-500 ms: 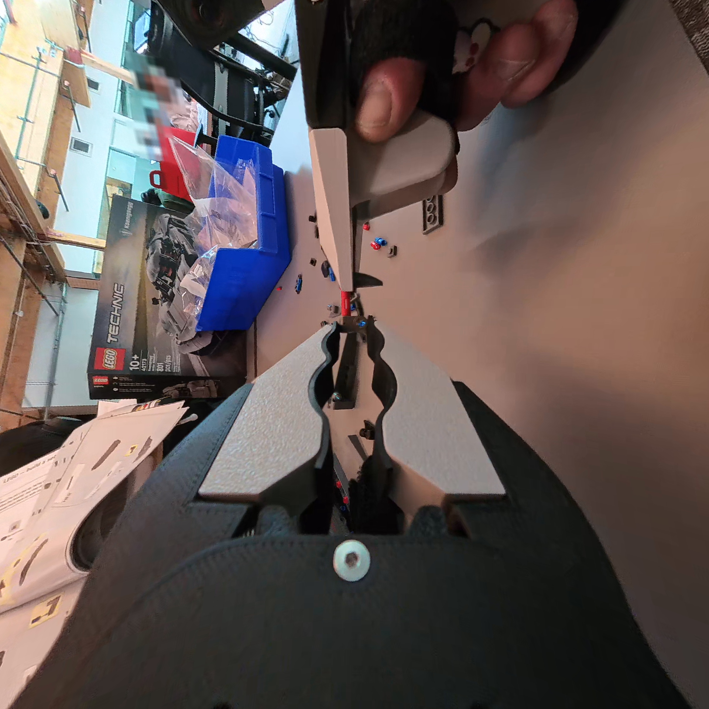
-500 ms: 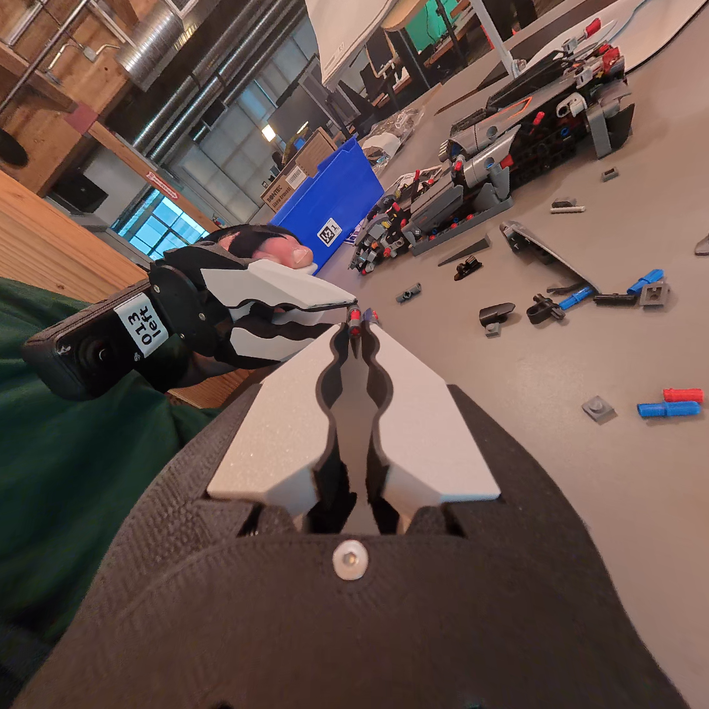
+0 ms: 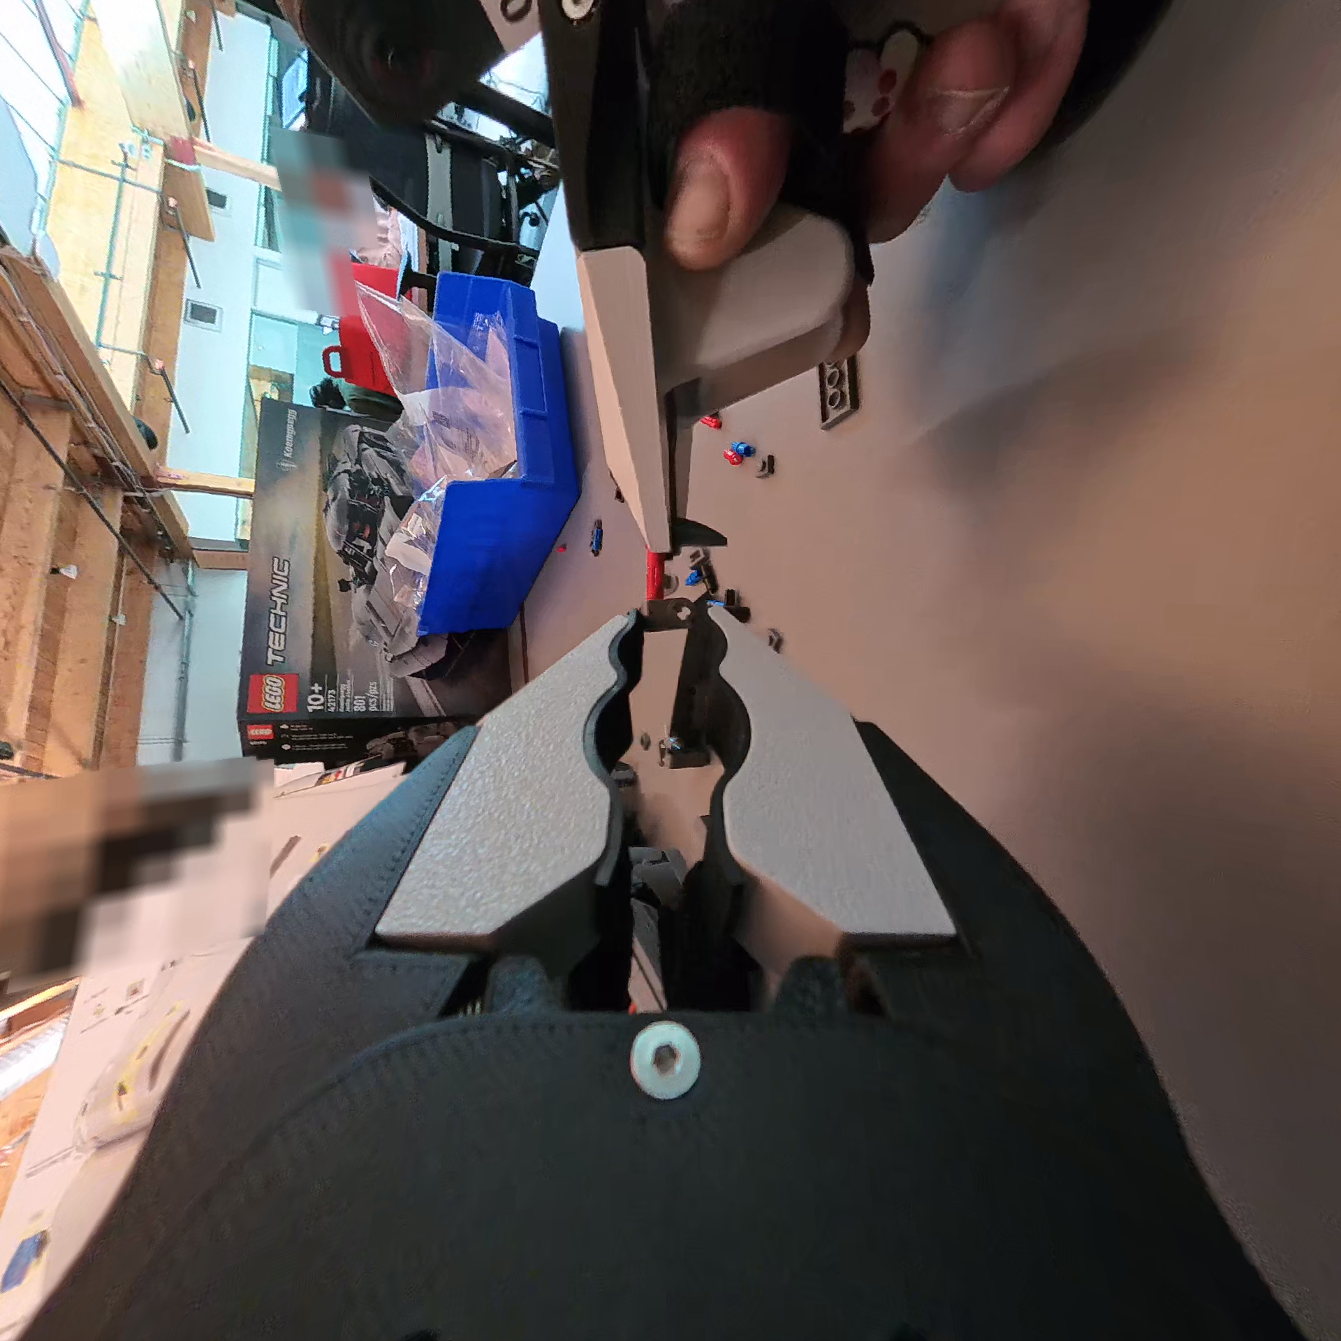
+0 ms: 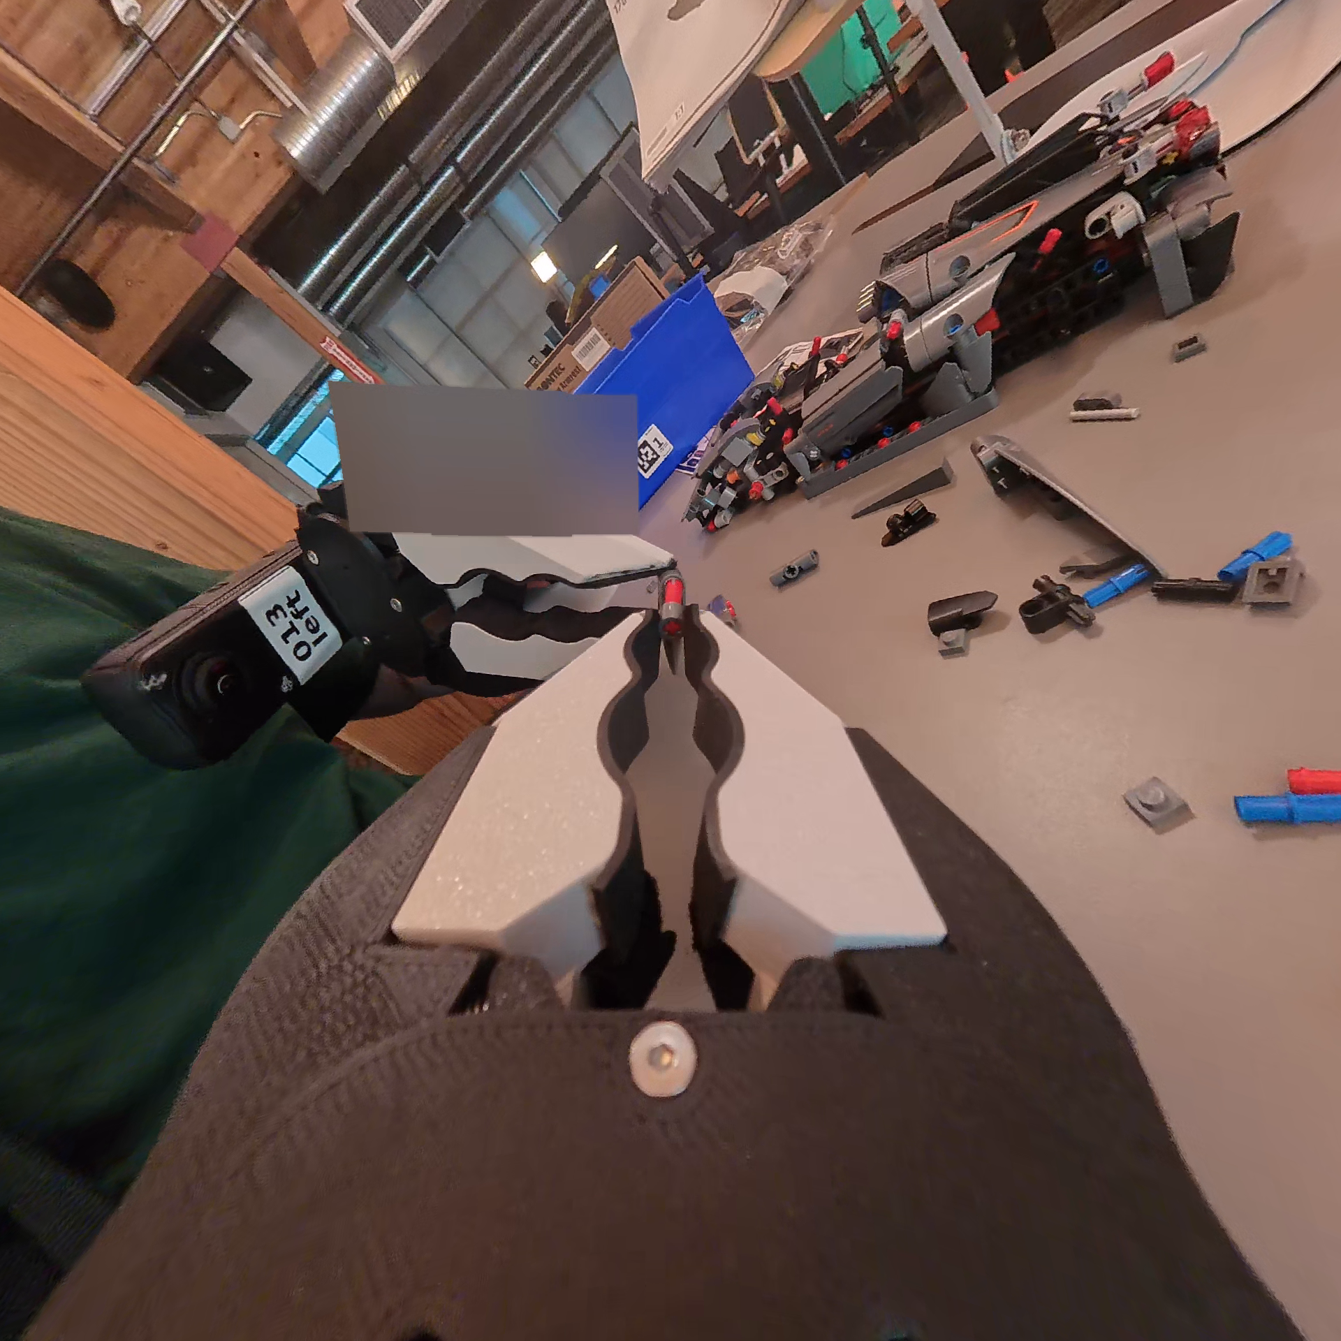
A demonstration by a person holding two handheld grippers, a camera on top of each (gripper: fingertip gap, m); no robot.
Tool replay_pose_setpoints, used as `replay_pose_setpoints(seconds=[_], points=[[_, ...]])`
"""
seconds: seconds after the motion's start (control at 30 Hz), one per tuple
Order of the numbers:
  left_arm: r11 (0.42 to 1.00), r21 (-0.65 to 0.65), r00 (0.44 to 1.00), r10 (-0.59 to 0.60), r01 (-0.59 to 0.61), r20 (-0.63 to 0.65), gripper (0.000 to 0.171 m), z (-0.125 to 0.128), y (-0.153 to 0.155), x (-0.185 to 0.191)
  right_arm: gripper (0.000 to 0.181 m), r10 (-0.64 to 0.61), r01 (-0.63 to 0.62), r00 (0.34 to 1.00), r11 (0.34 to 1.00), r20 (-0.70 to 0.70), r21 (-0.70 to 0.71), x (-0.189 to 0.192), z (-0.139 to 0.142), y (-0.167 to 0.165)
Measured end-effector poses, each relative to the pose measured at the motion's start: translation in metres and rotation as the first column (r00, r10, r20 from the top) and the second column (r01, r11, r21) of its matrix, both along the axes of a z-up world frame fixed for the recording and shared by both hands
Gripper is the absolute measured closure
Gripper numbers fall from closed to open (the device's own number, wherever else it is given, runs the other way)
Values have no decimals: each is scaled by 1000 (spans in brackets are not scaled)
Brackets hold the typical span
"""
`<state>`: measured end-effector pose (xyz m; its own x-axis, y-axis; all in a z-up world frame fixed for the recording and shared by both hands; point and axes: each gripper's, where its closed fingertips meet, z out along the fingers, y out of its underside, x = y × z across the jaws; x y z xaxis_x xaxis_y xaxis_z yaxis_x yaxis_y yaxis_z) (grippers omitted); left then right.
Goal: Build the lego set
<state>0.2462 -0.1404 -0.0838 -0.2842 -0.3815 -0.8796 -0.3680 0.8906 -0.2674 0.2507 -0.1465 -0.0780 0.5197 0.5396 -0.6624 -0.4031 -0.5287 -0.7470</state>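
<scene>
Writing shows in several places, none repeated here: printed lettering and a red logo patch on the dark set box [image 3: 341, 580] standing on the desk [image 3: 1088, 653] — a white sticker [image 4: 294, 624] on the black camera housing [image 4: 181, 689] — a code sticker on the blue bin [image 4: 682, 363], and a barcode label on a cardboard box [image 4: 602, 326].

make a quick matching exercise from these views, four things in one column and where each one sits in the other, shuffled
1 red pin
2 dark connector
3 clear bags
4 part-built car

a in the blue bin
b in the left hand-held gripper
c on the table, far side
d in the right hand-held gripper

Pairs: 1-d, 2-b, 3-a, 4-c
</scene>
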Motion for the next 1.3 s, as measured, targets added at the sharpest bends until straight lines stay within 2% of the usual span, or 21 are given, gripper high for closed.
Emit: replay_pose_setpoints(seconds=[0.23,0.47,0.9,1.13,1.23,1.3], points=[[995,83,997,-58,62,-58,161,1,-2,-3,177,47,-47,999,999,-19,-3,-3,1,-2],[989,90,992,-114,119,-62,161,7,-4,-3,177,80,-79,995,997,-56,17,-3,6,-4],[983,38,982,-178,180,-69,161,12,-9,-5,176,118,-114,990,992,-75,50,-5,11,-7],[989,-40,990,-141,141,5,161,19,-8,-2,176,114,-109,991,991,-67,77,-5,14,-10],[990,-44,990,-134,136,34,161,24,-9,3,177,135,-135,991,989,5,61,-17,7,-9],[988,-76,991,-128,132,45,161,27,-8,5,177,121,-119,992,990,-33,71,-13,11,-7]])
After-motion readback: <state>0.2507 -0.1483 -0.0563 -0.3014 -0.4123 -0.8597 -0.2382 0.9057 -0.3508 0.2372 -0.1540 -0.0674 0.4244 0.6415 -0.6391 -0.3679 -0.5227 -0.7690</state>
